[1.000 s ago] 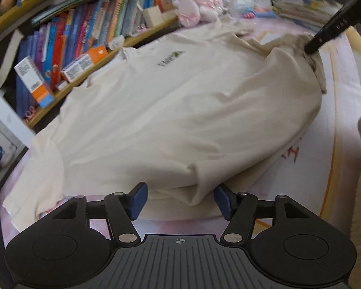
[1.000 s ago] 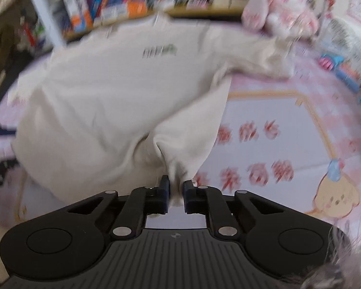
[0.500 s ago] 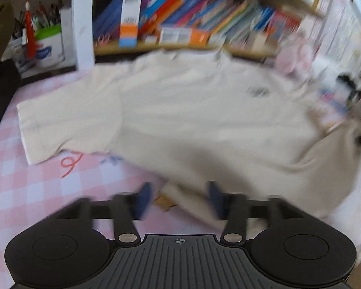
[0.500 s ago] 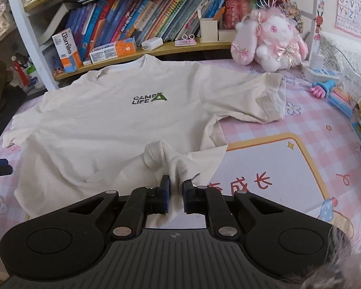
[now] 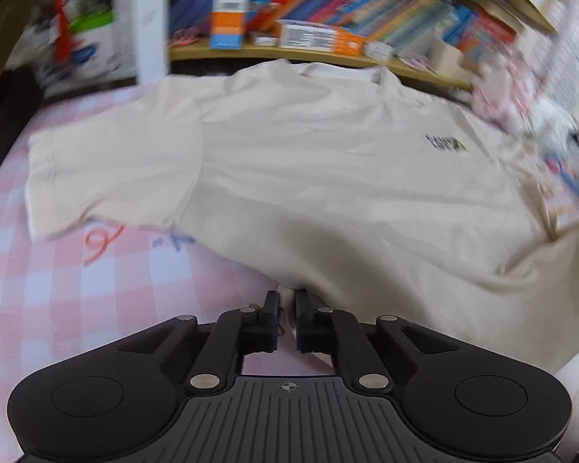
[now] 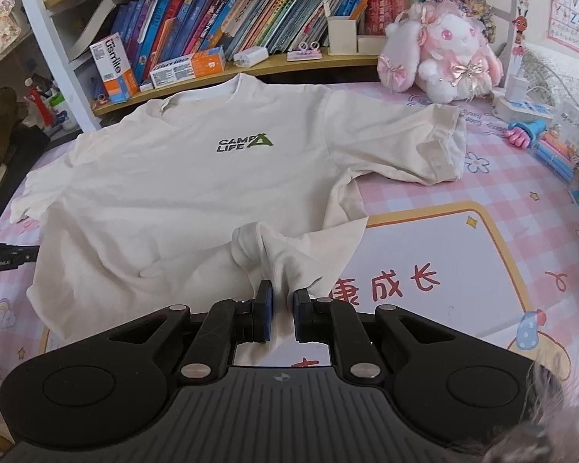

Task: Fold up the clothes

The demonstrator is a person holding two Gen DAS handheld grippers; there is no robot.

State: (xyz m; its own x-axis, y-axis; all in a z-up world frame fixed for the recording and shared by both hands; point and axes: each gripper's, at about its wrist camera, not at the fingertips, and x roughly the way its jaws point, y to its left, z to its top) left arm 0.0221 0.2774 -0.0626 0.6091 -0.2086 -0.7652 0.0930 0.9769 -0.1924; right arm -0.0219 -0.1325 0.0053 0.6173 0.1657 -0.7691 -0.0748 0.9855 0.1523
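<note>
A cream T-shirt (image 6: 181,193) with a green and black chest logo lies front up on the pink checked table cover (image 6: 463,200), collar toward the bookshelf. My right gripper (image 6: 281,299) is shut on a bunched fold of its bottom hem. In the left wrist view the same T-shirt (image 5: 328,177) fills the middle, and my left gripper (image 5: 286,301) is shut on its hem edge near the left side. The left gripper's tip (image 6: 4,258) shows at the left edge of the right wrist view.
A low bookshelf (image 6: 220,65) with books and boxes runs along the far side. A pink plush rabbit (image 6: 444,58) sits at the back right. Pens and toys (image 6: 552,146) lie along the right edge. A printed mat (image 6: 444,270) lies under the shirt's right part.
My left gripper has swung from the shirt's right side to its left hem and closed on the cloth. My right gripper stays shut on the hem and has steadied.
</note>
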